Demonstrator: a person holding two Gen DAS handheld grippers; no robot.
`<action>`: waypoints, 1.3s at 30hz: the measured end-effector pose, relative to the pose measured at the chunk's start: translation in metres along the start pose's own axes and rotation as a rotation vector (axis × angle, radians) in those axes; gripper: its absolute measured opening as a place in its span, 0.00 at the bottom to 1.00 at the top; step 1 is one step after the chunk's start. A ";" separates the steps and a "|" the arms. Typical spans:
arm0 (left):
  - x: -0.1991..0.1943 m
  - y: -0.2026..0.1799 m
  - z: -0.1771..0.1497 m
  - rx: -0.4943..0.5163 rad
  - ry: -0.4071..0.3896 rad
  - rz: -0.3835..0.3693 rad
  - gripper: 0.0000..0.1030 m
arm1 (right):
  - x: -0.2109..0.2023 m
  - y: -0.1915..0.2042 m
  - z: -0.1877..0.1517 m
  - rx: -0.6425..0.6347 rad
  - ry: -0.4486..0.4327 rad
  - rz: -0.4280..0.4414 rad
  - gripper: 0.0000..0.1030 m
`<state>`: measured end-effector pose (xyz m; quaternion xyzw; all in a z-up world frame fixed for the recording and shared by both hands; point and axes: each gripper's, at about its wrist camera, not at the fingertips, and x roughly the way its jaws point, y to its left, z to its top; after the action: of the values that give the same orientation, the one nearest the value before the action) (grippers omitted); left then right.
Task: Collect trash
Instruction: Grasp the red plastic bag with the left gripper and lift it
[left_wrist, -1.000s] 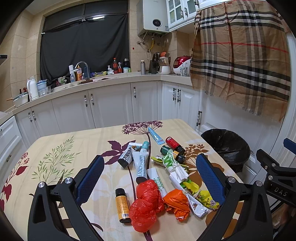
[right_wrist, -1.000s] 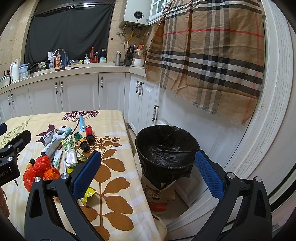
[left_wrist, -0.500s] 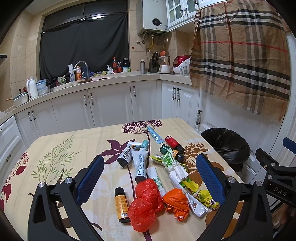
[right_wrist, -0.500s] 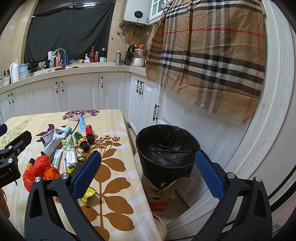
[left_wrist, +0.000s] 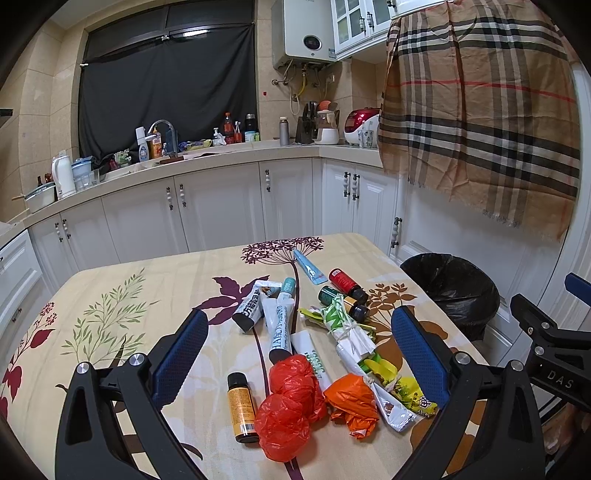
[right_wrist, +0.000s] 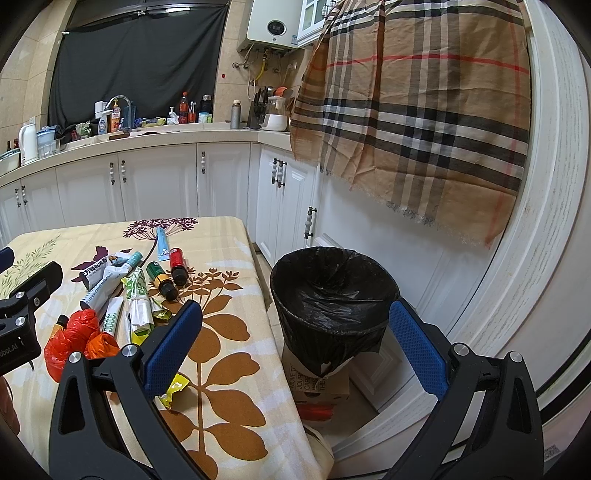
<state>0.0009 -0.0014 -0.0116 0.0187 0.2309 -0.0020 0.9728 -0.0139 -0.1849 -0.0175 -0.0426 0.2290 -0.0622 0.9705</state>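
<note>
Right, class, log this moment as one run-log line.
left hand-held gripper: open, empty | right hand-held gripper: open, empty | black-lined round bin: empty

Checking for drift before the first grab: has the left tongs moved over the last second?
Barely. The left tongs, open, crept slightly forward: the orange bottle sits a touch lower in the left view than before, against the pads.

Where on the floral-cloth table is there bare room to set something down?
Bare cloth lies left of the small orange-labelled bottle, over the green fern print, and behind the pale blue sachet. The right-centre is crowded around the red plastic bags.
</note>
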 end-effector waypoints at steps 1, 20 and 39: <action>0.000 -0.001 0.000 0.001 0.000 0.001 0.94 | 0.000 0.000 0.000 0.000 0.001 0.000 0.96; 0.020 0.027 -0.039 -0.005 0.142 0.058 0.94 | 0.025 0.017 -0.024 -0.019 0.085 0.057 0.96; 0.039 0.021 -0.053 0.030 0.220 0.022 0.62 | 0.048 0.026 -0.033 -0.024 0.141 0.112 0.96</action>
<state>0.0124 0.0221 -0.0756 0.0361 0.3361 0.0074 0.9411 0.0162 -0.1677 -0.0709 -0.0371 0.2997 -0.0078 0.9533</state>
